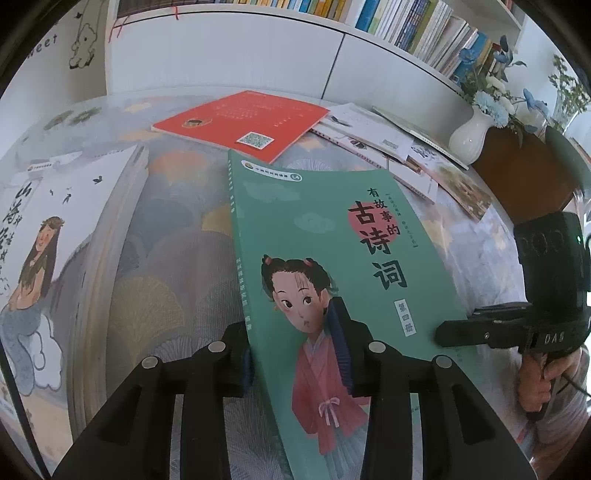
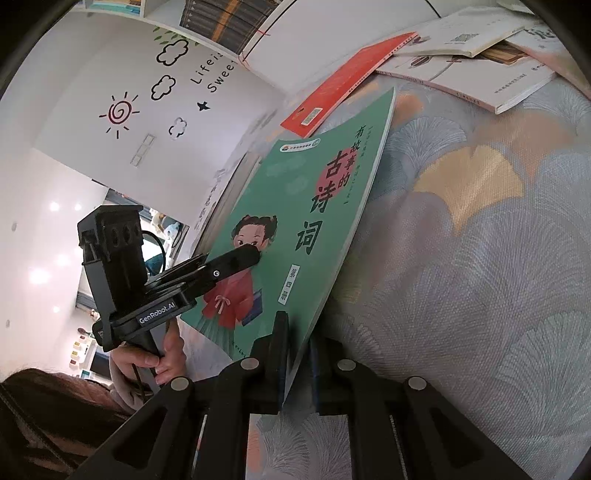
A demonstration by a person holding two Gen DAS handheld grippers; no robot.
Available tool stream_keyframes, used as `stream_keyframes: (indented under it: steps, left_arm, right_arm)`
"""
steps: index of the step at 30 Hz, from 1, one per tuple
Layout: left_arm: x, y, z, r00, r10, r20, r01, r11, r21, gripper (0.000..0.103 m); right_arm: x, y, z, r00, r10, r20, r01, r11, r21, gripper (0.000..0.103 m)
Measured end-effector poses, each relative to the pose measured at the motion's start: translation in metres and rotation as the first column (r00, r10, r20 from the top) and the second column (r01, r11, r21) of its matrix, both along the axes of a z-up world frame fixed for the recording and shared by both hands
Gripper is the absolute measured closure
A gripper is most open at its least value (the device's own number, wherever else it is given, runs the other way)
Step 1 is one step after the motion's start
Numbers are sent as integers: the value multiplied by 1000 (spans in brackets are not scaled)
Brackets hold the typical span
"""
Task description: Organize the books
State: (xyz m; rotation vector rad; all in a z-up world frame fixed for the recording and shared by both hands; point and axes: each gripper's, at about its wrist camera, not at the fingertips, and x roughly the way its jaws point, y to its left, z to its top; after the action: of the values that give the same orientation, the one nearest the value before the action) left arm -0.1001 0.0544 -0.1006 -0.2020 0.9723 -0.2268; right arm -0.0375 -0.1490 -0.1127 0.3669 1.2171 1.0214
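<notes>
A green picture book (image 1: 332,240) with a girl in a red robe on its cover is lifted off the table at a slant. My left gripper (image 1: 288,314) is shut on it near the spine: one pad lies on the cover, the other sits under the edge. In the right wrist view the same green book (image 2: 314,206) runs up from my right gripper (image 2: 297,328), which is shut on its near edge. The left gripper (image 2: 251,254) lies across the girl's face there. The right gripper (image 1: 443,332) shows at the book's right edge.
A red book (image 1: 243,118) lies flat behind the green one. Several white books (image 1: 388,144) are scattered at the back right. A thick white pile (image 1: 74,206) is at the left. A white vase (image 1: 471,136) and a filled bookshelf (image 1: 406,26) stand beyond the patterned tablecloth (image 1: 177,229).
</notes>
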Motion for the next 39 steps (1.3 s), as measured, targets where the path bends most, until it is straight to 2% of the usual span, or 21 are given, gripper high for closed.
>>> stream_keyframes:
  steps: [2,5,7,12,17,19,24,29,32,36,39]
  left_arm:
    - [4,1,0,999,-13,-36,11,999,-34,69]
    - [11,7,4,989,-51,-136,39,996,-86,69]
    - [10,10,5,986,-62,-156,46,994,-102,69]
    - [-2,20,22,991,-70,-113,58,992,-113,69]
    - [-10,37,55,997,-68,-33,64,992,-108,69]
    - [-14,52,74,999,-50,20,51,995,-90,69]
    - [-19,106,100,996,24,88,-18,997,-73,69]
    - [-21,166,107,989,95,111,-92,995,-30,69]
    - [-23,204,91,988,124,94,-121,992,-34,69]
    - [-20,223,62,990,139,35,-137,989,-48,69]
    - [-19,221,48,992,127,14,-126,991,-31,69]
  right_arm:
    - [-6,6,8,999,-12,47,14,999,-51,94]
    - [-20,27,28,984,14,176,22,980,-200,88]
    - [-30,39,41,970,38,239,25,967,-254,88]
    - [-44,50,70,954,63,294,16,965,-261,88]
    - [-57,70,100,918,96,386,26,954,-298,88]
    - [-61,82,116,903,97,418,31,957,-289,88]
    - [-60,132,141,876,111,469,13,967,-254,88]
    - [-49,195,141,885,145,443,-51,975,-216,88]
    - [-48,235,131,884,165,437,-74,973,-218,88]
    - [-55,270,106,893,194,406,-97,964,-249,88]
    - [-57,282,89,901,205,381,-101,956,-276,88]
